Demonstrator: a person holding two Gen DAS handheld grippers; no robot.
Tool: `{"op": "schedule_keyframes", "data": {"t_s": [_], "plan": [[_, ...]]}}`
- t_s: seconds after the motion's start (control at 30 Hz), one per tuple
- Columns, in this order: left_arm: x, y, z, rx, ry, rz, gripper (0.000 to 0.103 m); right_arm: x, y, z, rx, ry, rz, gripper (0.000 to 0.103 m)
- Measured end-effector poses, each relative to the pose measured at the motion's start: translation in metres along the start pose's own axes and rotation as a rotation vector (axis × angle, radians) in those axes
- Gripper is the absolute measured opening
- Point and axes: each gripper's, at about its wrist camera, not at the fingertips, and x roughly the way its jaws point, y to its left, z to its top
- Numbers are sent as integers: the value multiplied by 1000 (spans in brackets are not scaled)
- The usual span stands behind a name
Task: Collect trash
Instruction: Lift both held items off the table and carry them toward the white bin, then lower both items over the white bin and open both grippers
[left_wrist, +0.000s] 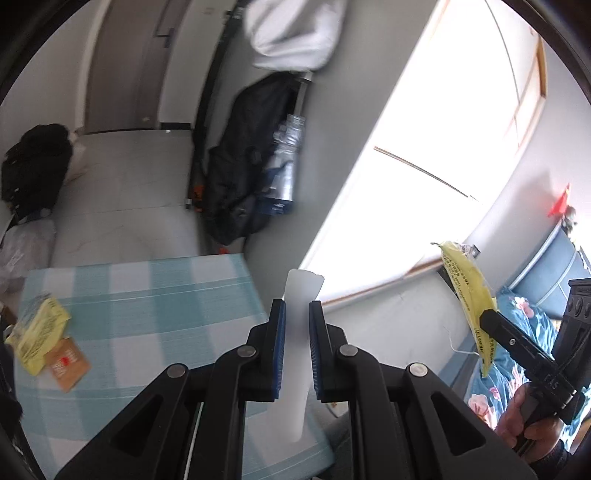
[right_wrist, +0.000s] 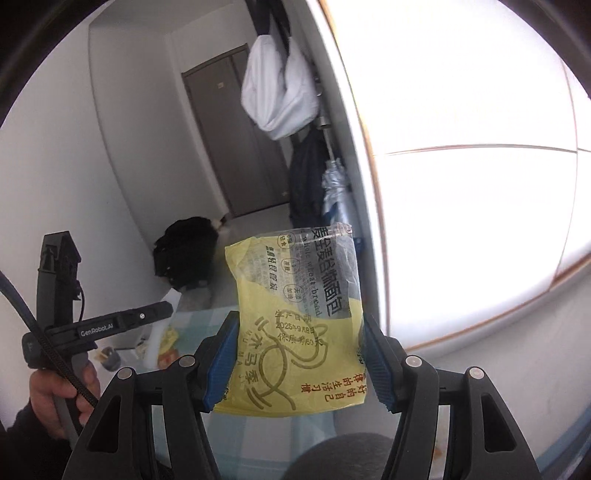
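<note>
My left gripper (left_wrist: 297, 306) is shut on a white translucent strip of plastic (left_wrist: 301, 369), which stands up between its blue pads, above the corner of the checked table (left_wrist: 147, 295). In the right wrist view my right gripper (right_wrist: 300, 317) is shut on a yellow bread wrapper (right_wrist: 295, 332), held upright in the air with a pad against each side edge. The same wrapper (left_wrist: 465, 280) shows at the right of the left wrist view. Another yellow wrapper (left_wrist: 38, 332) and a brown packet (left_wrist: 68, 363) lie on the table's left side.
A bright window (left_wrist: 424, 147) fills the right. A dark jacket and a folded umbrella (left_wrist: 251, 158) hang by the wall under a white bag (left_wrist: 291, 33). A black bag (left_wrist: 37, 166) sits on the floor. Floral bedding (left_wrist: 517, 332) lies at the lower right.
</note>
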Motion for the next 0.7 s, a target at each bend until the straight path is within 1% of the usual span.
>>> {"op": "schedule_keyframes", "data": {"t_s": [0.07,0.23,0.3,0.4,0.43,0.5,0.7], "plan": [[15,-16,4,27,20,-22,8,-6,-24,-3,26,5,-61,62],[57,-59,11,102,78,-71,8,-12,-75,-18,96,28,-152,62],[73,-69,10,122,103,-84,8,-10,-93,-24,127,40,-179,62],[107,-84,8,142,172,-112,8,-10,-121,-38,178,59,-220,62],[113,-88,5,146,185,-115,8,-9,-129,-41,194,66,-228,62],[134,-94,1,153,236,-123,8,-7,-144,-51,226,85,-249,62],[177,-112,-14,196,369,-141,8,8,-183,-83,297,154,-296,62]]}}
